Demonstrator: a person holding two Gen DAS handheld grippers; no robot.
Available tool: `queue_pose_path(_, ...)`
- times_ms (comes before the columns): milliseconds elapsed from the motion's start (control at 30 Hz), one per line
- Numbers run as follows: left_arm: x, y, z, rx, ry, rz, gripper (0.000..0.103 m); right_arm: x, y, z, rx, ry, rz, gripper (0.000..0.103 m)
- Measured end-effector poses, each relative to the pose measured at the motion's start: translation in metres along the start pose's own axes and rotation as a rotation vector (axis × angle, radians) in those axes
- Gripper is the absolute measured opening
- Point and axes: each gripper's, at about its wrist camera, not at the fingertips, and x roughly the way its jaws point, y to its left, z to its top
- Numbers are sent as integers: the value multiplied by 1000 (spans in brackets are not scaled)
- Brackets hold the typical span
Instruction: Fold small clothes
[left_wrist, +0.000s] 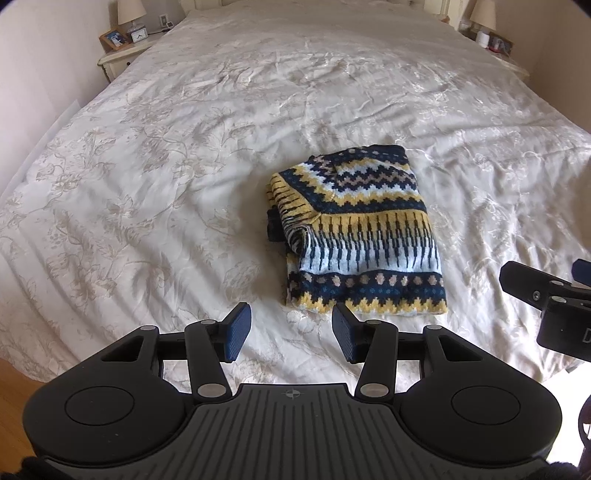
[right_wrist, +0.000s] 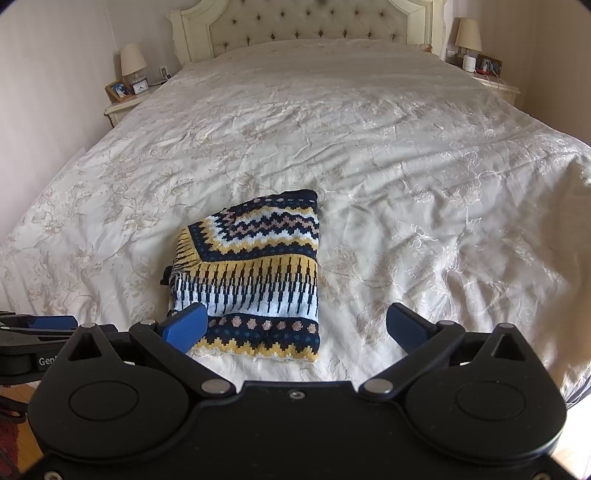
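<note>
A navy, yellow and pale-blue patterned knitted sweater (left_wrist: 356, 236) lies folded into a compact rectangle on the cream floral-embroidered bedspread (left_wrist: 147, 166), near the foot of the bed. Judging by its neat shape, the folding looks essentially done; a dark bit of fabric pokes out at its left edge and might want tucking in. The left gripper (left_wrist: 291, 334) hangs just short of the sweater's near hem, jaws spread and empty. The right gripper (right_wrist: 295, 328) is likewise spread wide, holding nothing. The only legible writing is "Gen", cut off, on the left gripper's body in the right wrist view.
</note>
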Motion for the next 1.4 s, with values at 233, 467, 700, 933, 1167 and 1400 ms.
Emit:
queue_pose_path(233, 1, 0, 1, 18, 1, -4, 47, 1, 2, 1, 9, -5, -7, 102)
queue_pose_path(467, 4, 1, 4, 37, 3, -8, 47, 3, 0, 4, 17, -3, -10, 102)
queue_pose_path(700, 6, 1, 6, 35, 12, -12, 47, 4, 1, 5, 17, 1, -10, 102)
queue_pose_path(933, 8, -4, 7, 40, 14, -10, 47, 8, -2, 4, 25, 3, -10, 102)
queue_pose_path(1167, 10, -5, 7, 32, 25, -9, 47, 11, -3, 4, 26, 10, -11, 102)
queue_pose_path(1400, 12, -5, 9, 31, 16, -1, 47, 13, -4, 4, 33, 11, -11, 102)
